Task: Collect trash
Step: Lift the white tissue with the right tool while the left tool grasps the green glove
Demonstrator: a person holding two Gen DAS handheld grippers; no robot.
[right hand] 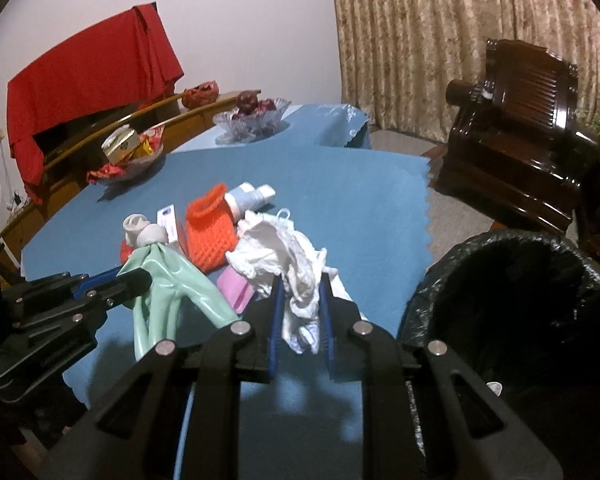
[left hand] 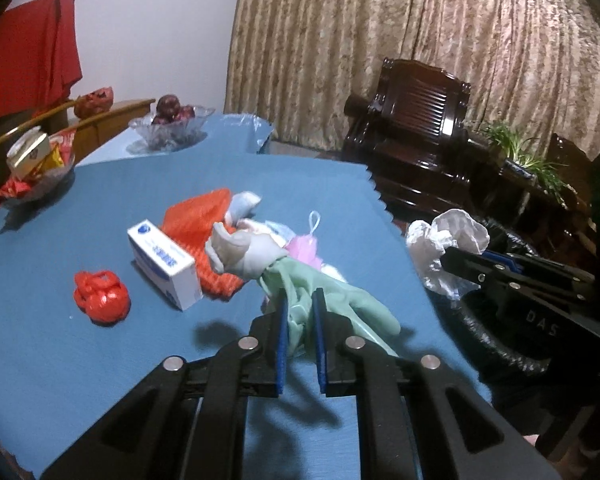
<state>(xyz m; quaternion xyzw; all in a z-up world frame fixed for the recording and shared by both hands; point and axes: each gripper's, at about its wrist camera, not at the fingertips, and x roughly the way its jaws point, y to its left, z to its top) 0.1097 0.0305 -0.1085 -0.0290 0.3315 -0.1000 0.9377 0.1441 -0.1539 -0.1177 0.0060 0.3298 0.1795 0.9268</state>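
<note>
My left gripper (left hand: 300,300) is shut on a pale green rubber glove (left hand: 340,300) and holds it above the blue table; the glove also shows in the right wrist view (right hand: 168,276). My right gripper (right hand: 300,280) is shut on a crumpled white tissue (right hand: 284,256), also seen in the left wrist view (left hand: 446,248), near the bin. A black-lined trash bin (right hand: 520,304) stands off the table's right edge. On the table lie an orange mesh pouch (left hand: 198,224), a white box (left hand: 164,264), a red knotted bag (left hand: 102,296) and a pink puff (left hand: 304,246).
The blue cloth-covered table (left hand: 80,360) carries a glass fruit bowl (left hand: 168,128) and a snack bowl (left hand: 36,168) at the far side. A dark wooden armchair (left hand: 416,136) and a potted plant (left hand: 528,156) stand right of the table, before a curtain.
</note>
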